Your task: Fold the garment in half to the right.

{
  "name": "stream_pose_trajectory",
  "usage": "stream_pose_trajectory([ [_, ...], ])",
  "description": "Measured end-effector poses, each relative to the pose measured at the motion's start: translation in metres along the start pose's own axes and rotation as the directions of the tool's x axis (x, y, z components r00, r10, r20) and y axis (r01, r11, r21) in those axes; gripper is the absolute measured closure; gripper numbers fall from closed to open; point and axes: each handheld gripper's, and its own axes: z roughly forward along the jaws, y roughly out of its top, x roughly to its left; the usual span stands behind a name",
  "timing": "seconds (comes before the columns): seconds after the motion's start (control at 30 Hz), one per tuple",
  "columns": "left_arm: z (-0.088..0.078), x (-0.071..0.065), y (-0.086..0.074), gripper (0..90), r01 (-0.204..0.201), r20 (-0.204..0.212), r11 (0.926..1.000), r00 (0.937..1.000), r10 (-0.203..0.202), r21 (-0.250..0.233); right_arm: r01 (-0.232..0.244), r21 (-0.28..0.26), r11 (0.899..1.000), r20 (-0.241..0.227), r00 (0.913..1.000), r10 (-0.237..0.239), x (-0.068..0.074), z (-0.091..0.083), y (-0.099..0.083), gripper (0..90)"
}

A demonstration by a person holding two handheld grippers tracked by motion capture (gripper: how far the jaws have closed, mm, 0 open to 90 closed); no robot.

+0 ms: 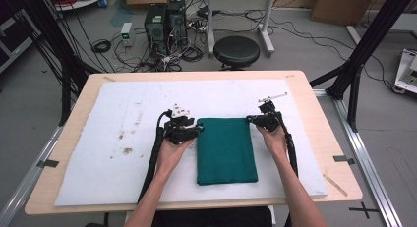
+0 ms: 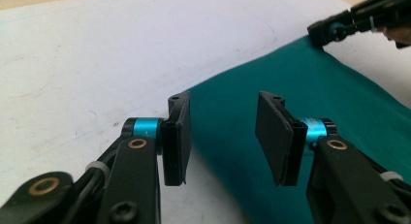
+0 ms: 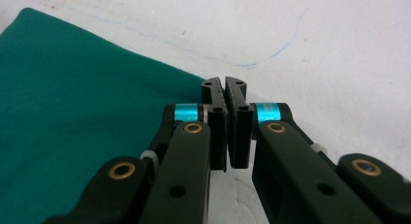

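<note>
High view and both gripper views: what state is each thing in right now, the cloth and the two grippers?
Dark green cloth: folded into a flat rectangle, lying on the white foam mat.
Left gripper: jaws open, astride the cloth's far left corner, pads not pressing it.
Right gripper: jaws shut at the cloth's far right corner; whether any fabric is pinched cannot be told.

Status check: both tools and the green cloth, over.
Left tool open, astride far-left corner of the green cloth, not gripping. Right tool shut at far-right corner; grip on fabric unclear. Cloth folded flat on white mat. Nothing obstructing.
</note>
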Motion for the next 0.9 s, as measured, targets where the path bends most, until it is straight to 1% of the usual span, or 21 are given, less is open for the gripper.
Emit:
stream_pose_trajectory([
  [0.03, -0.001, -0.001, -0.001, 55.2, -0.005, 0.005, 0.9999, 1.0000, 0.005, 0.013, 0.003, 0.002, 1.000, -0.003, 1.0000, -0.003, 0.000, 0.000, 0.000, 85.3],
  [0.07, -0.002, -0.001, -0.002, 54.8, -0.013, 0.015, 0.9997, 0.9998, 0.012, 0.022, 0.001, 0.007, 1.000, 0.005, 1.0000, -0.001, 0.000, -0.001, -0.001, 81.1],
  [0.1, -0.004, -0.003, -0.005, 54.9, -0.029, 0.019, 0.9995, 0.9994, 0.029, 0.013, 0.005, 0.006, 1.000, 0.017, 0.9998, -0.005, 0.000, -0.003, -0.002, 77.7],
  [0.13, -0.006, -0.004, -0.007, 56.3, -0.030, 0.018, 0.9996, 0.9994, 0.030, -0.001, 0.004, -0.009, 1.000, 0.021, 0.9998, -0.003, 0.002, -0.009, -0.004, 74.1],
  [0.2, -0.011, -0.006, -0.012, 57.2, -0.030, 0.033, 0.9992, 0.9990, 0.031, -0.025, 0.015, -0.037, 0.999, 0.019, 0.9997, -0.014, 0.007, -0.017, -0.008, 76.4],
  [0.27, -0.013, -0.008, -0.019, 59.6, -0.036, 0.062, 0.9986, 0.9974, 0.039, -0.037, 0.044, -0.064, 0.997, 0.017, 0.9989, -0.043, 0.015, -0.027, -0.015, 78.3],
  [0.33, -0.013, -0.013, -0.024, 65.2, -0.061, 0.093, 0.9978, 0.9937, 0.063, -0.026, 0.073, -0.087, 0.994, -0.009, 0.9972, -0.074, 0.027, -0.033, -0.023, 80.0],
  [0.37, -0.012, -0.016, -0.027, 68.5, -0.073, 0.117, 0.9972, 0.9904, 0.074, -0.017, 0.086, -0.095, 0.992, -0.024, 0.9958, -0.089, 0.033, -0.035, -0.028, 81.0],
  [0.4, -0.012, -0.017, -0.029, 71.7, -0.079, 0.127, 0.9968, 0.9887, 0.079, -0.007, 0.106, -0.098, 0.989, -0.049, 0.9926, -0.111, 0.040, -0.037, -0.034, 81.2],
  [0.47, -0.008, -0.019, -0.033, 73.5, -0.089, 0.144, 0.9955, 0.9860, 0.084, 0.030, 0.119, -0.089, 0.989, -0.070, 0.9896, -0.125, 0.047, -0.036, -0.043, 81.2],
  [0.53, -0.003, -0.021, -0.037, 73.7, -0.105, 0.131, 0.9926, 0.9866, 0.097, 0.061, 0.134, -0.076, 0.988, -0.081, 0.9868, -0.140, 0.051, -0.035, -0.051, 80.9],
  [0.57, -0.002, -0.021, -0.038, 73.6, -0.106, 0.131, 0.9921, 0.9867, 0.096, 0.067, 0.142, -0.057, 0.988, -0.066, 0.9871, -0.146, 0.051, -0.033, -0.055, 80.0],
  [0.6, -0.002, -0.021, -0.039, 73.3, -0.104, 0.128, 0.9922, 0.9872, 0.095, 0.069, 0.154, -0.035, 0.987, -0.036, 0.9872, -0.155, 0.050, -0.030, -0.057, 78.7],
  [0.63, -0.003, -0.021, -0.039, 72.4, -0.104, 0.124, 0.9926, 0.9877, 0.095, 0.063, 0.152, -0.020, 0.988, -0.012, 0.9882, -0.153, 0.048, -0.029, -0.060, 77.7],
  [0.67, -0.005, -0.021, -0.039, 71.5, -0.106, 0.119, 0.9929, 0.9878, 0.099, 0.052, 0.139, -0.023, 0.990, -0.011, 0.9902, -0.139, 0.046, -0.029, -0.062, 76.9],
  [0.7, -0.008, -0.022, -0.039, 70.3, -0.110, 0.118, 0.9931, 0.9875, 0.105, 0.040, 0.123, -0.033, 0.992, -0.027, 0.9920, -0.124, 0.044, -0.031, -0.065, 76.2],
  [0.73, -0.012, -0.023, -0.040, 69.2, -0.109, 0.124, 0.9938, 0.9866, 0.105, 0.023, 0.110, -0.050, 0.993, -0.041, 0.9929, -0.112, 0.044, -0.034, -0.067, 75.2],
  [0.77, -0.017, -0.025, -0.042, 68.9, -0.112, 0.147, 0.9937, 0.9830, 0.110, 0.006, 0.105, -0.070, 0.992, -0.056, 0.9925, -0.109, 0.045, -0.038, -0.070, 73.9],
  [0.8, -0.020, -0.026, -0.043, 68.4, -0.111, 0.161, 0.9938, 0.9808, 0.110, -0.005, 0.100, -0.095, 0.991, -0.075, 0.9914, -0.107, 0.049, -0.043, -0.074, 73.3],
  [0.83, -0.024, -0.028, -0.044, 67.8, -0.117, 0.180, 0.9930, 0.9766, 0.118, -0.013, 0.103, -0.104, 0.989, -0.087, 0.9899, -0.112, 0.051, -0.047, -0.076, 73.3],
  [0.9, -0.031, -0.033, -0.048, 67.3, -0.130, 0.212, 0.9912, 0.9683, 0.133, -0.025, 0.110, -0.133, 0.985, -0.129, 0.9835, -0.127, 0.060, -0.054, -0.082, 72.6],
])
